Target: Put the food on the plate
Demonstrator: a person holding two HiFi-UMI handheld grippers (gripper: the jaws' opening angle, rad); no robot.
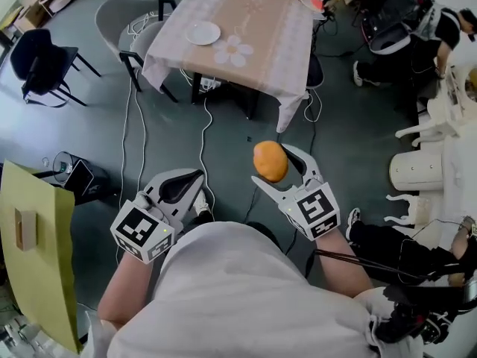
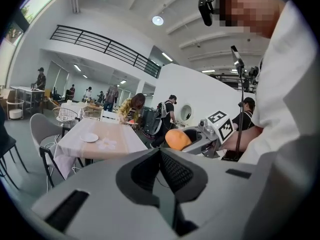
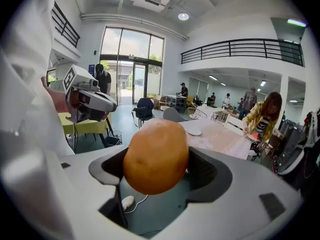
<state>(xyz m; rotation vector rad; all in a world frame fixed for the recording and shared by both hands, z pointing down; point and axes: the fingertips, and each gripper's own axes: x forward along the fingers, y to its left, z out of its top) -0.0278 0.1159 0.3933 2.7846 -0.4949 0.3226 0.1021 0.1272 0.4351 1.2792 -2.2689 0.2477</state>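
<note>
Left gripper (image 1: 190,183): we are holding it with fingers closed together, nothing between them. Right gripper (image 1: 277,166): we are gripping the round orange food (image 1: 270,160) between its fingers. Plate (image 1: 203,33): lying on the table (image 1: 261,21), well beyond the fingertips.

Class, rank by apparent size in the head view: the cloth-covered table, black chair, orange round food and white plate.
1. beige cloth-covered table
2. black chair
3. orange round food and white plate look alike; food is nearer camera.

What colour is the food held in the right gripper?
The food is orange-brown, and it shows best in the right gripper view.
</note>
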